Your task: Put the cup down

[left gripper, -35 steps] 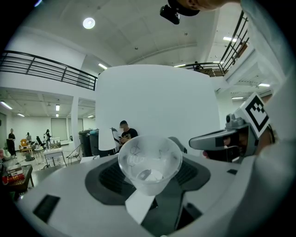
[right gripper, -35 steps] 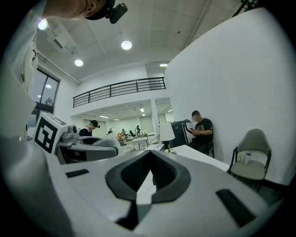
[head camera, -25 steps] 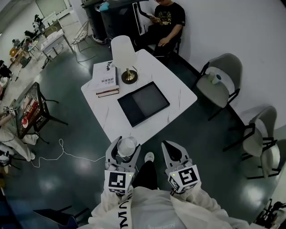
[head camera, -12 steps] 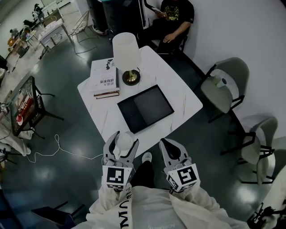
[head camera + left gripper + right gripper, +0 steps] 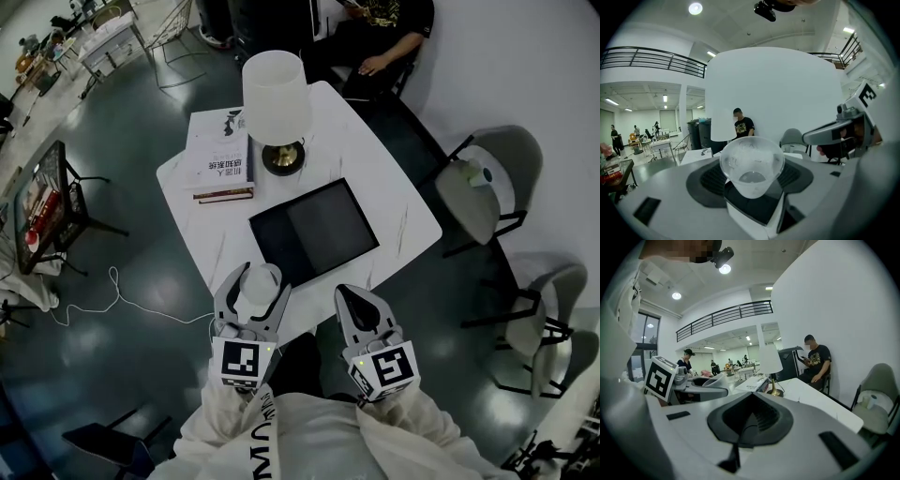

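Observation:
A clear plastic cup stands upright between the jaws of my left gripper, which is shut on it. It hangs over the near edge of the white marble table. My right gripper sits beside it to the right, shut and holding nothing, also at the table's near edge. A black tray lies on the table just beyond both grippers.
A white-shaded lamp with a brass base and stacked books stand at the table's far side. A seated person is behind the table. Grey chairs stand to the right, one with a roll on it. A cable lies on the floor at left.
Both grippers have moved forward towards the table with the cup still held; the table and tray now lie closer beneath them.

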`<state>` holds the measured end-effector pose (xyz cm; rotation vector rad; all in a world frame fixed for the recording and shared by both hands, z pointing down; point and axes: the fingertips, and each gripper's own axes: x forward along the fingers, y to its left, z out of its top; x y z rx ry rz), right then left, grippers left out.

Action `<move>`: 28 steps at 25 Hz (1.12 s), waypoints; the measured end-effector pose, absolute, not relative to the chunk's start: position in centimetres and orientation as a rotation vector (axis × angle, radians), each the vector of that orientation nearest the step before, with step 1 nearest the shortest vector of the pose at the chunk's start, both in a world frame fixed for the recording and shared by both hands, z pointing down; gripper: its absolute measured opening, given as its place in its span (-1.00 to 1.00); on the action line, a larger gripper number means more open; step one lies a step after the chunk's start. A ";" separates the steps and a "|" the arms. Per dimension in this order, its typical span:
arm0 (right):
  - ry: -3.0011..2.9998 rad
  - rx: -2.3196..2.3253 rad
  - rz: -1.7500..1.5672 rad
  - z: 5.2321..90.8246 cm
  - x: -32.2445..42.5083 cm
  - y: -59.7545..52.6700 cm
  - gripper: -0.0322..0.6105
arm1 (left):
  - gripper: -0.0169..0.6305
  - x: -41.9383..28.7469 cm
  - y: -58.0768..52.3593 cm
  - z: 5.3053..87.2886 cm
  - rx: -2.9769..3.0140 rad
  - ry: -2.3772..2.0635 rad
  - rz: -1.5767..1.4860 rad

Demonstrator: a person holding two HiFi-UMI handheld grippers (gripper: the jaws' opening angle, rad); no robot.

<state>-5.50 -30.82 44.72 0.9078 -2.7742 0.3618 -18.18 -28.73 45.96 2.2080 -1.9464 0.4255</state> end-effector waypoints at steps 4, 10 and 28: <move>-2.776 0.908 0.358 45.5 -6.4 -33.1 -0.89 | 0.01 -18.7 -30.5 47.3 2.203 -1.940 0.439; -2.767 0.923 0.390 47.3 -7.6 -35.6 -0.89 | 0.01 -19.5 -32.6 49.3 2.193 -1.919 0.461; -2.707 0.925 0.474 53.1 -10.3 -39.7 -0.89 | 0.02 -21.7 -38.0 55.4 2.185 -1.844 0.541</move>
